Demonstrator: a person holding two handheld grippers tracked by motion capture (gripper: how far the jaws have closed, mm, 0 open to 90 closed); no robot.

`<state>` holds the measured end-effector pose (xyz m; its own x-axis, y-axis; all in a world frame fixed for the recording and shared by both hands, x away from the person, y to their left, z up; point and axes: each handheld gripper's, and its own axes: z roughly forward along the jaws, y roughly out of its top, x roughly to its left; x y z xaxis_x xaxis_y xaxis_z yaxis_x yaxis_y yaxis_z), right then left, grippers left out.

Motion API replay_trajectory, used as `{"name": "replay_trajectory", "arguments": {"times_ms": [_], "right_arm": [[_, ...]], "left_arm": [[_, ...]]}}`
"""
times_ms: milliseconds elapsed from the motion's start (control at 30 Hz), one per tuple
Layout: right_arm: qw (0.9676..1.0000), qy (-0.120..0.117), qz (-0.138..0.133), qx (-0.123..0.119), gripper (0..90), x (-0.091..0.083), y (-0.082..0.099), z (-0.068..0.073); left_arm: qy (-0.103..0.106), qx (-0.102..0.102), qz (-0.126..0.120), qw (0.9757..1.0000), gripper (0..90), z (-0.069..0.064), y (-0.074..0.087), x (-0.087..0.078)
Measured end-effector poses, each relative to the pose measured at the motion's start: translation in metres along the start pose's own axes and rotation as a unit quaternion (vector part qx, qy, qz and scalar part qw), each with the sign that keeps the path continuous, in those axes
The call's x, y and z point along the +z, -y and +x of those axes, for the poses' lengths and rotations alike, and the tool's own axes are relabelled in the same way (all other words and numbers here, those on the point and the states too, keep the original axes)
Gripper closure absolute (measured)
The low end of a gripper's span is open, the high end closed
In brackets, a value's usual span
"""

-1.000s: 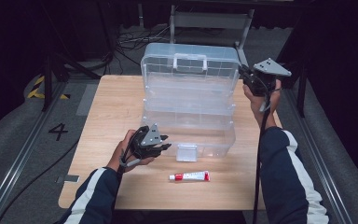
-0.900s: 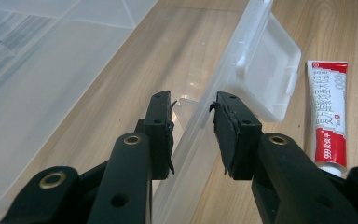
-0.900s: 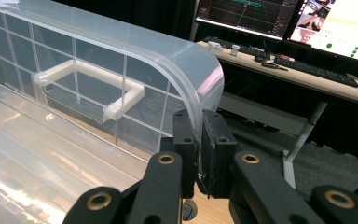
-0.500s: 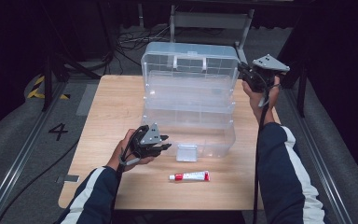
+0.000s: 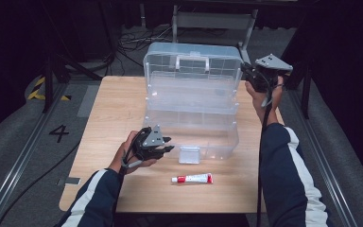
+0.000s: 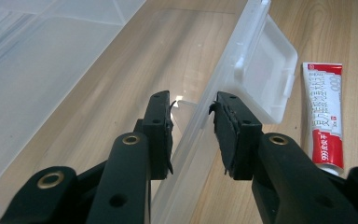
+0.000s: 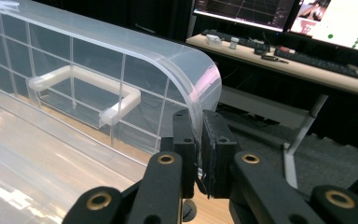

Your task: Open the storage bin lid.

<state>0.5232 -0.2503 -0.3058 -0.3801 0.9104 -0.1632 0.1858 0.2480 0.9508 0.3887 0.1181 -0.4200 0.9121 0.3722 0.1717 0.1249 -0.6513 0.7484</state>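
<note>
The clear plastic storage box (image 5: 191,106) stands at the far middle of the wooden table (image 5: 104,123), its lid (image 5: 192,60) raised upright at the back with the handle facing the person. The right gripper (image 5: 247,71) is at the lid's right upper corner; in the right gripper view its jaws are closed on the lid's curved rim (image 7: 200,100), pads pressed to either side of the thin wall. In my judgement this grip is what keeps the lid standing open, leaving the interior reachable.

The left gripper (image 5: 169,145) rests low at the box's front left. In the left gripper view its jaws stand apart, straddling the box's front wall edge (image 6: 193,135) without pressing it: positioned to steady the base, it appears, not clamped. The front latch flap (image 5: 189,154) hangs open and lies on the table, consistent with an unlocked box.

A red-and-white tube (image 5: 192,178) lies flat just in front of the latch, apart from both grippers, seemingly awaiting stowage.
</note>
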Motion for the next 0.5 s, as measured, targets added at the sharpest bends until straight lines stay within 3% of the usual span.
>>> {"name": "replay_trajectory", "arguments": {"times_ms": [500], "right_arm": [[0.9999,0.002,0.012,0.005,85.1,0.014,-0.004,-0.005]], "left_arm": [[0.004,0.000,-0.003,1.0000,66.8,0.001,0.001,0.001]]}}
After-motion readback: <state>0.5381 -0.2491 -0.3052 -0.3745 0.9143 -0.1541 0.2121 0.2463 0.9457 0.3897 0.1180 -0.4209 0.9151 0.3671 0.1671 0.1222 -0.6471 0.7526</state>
